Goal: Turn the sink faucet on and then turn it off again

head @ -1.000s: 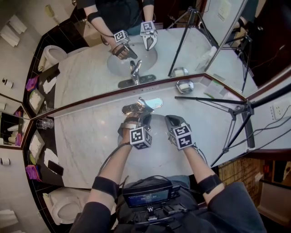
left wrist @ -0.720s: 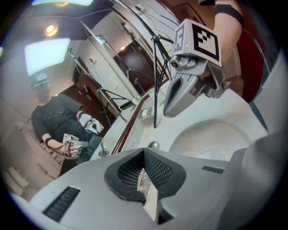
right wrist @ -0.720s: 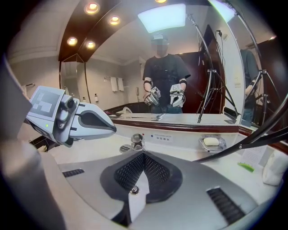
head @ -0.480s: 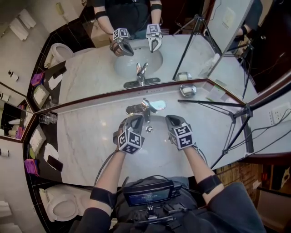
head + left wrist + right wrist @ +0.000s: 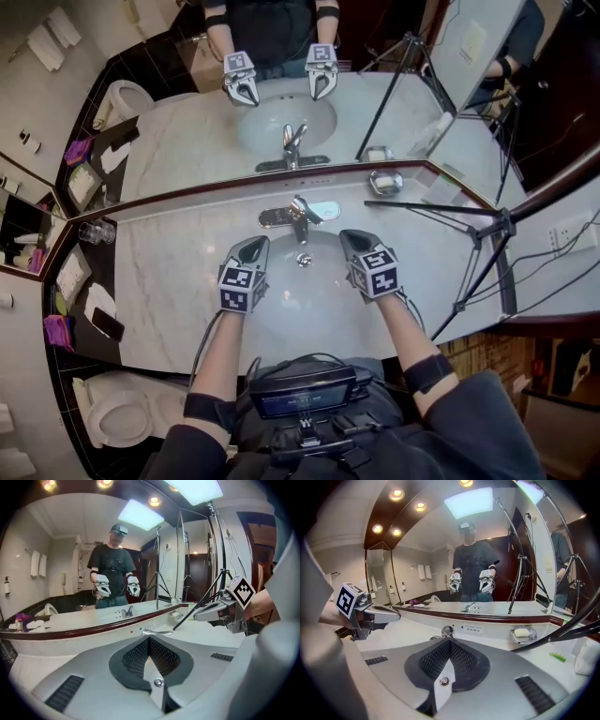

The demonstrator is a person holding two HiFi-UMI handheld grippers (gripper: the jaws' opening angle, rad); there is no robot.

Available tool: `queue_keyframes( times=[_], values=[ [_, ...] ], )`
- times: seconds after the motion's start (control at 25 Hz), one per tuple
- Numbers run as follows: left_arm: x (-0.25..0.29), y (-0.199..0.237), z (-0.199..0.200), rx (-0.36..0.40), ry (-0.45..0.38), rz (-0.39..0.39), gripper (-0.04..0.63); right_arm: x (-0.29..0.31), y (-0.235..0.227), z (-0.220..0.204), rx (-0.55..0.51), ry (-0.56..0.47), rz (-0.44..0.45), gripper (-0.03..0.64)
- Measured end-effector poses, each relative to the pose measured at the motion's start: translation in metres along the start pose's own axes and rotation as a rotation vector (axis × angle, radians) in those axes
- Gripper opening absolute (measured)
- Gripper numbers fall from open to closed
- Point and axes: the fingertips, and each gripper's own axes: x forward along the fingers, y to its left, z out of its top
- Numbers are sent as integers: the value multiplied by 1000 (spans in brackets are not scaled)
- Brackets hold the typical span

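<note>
The chrome faucet (image 5: pixel 298 217) stands at the back of the white sink (image 5: pixel 281 314), its lever (image 5: pixel 157 632) pointing toward me. My left gripper (image 5: pixel 254 247) hovers over the basin's left side, shut and empty, a short way in front of the faucet. My right gripper (image 5: pixel 350 239) hovers over the basin's right side, also shut with nothing in it. Neither touches the faucet. In the left gripper view the shut jaws (image 5: pixel 149 641) point at the lever, with the right gripper (image 5: pixel 220 611) beside them. In the right gripper view the faucet (image 5: pixel 447 631) shows just past the shut jaws (image 5: pixel 449 642).
A mirror runs along the back of the marble counter (image 5: pixel 178 272). A soap dish (image 5: pixel 385 182) sits right of the faucet, a glass (image 5: pixel 91 232) far left. A tripod (image 5: pixel 473 230) stands over the counter's right end. A phone (image 5: pixel 108 325) and toilet (image 5: pixel 122 417) are at lower left.
My left gripper has come off the faucet lever, drawn back toward me and to the left, and rolled upright. The right gripper has hardly shifted.
</note>
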Motion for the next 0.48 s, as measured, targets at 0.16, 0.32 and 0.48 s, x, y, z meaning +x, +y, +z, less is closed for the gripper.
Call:
queue_keyframes(
  times=[0.16,0.32,0.48],
  values=[
    [-9,5,-5,-4,-1,20,0,-8,2,5,-13,-8,-5,17],
    [-20,10,-9,-23,0,38,0,-16,4,5,-18,-9,-12,15],
    [-33,11,-11,-25,1,45,0,-21,9,4,-30,-6,-17,14]
  ],
)
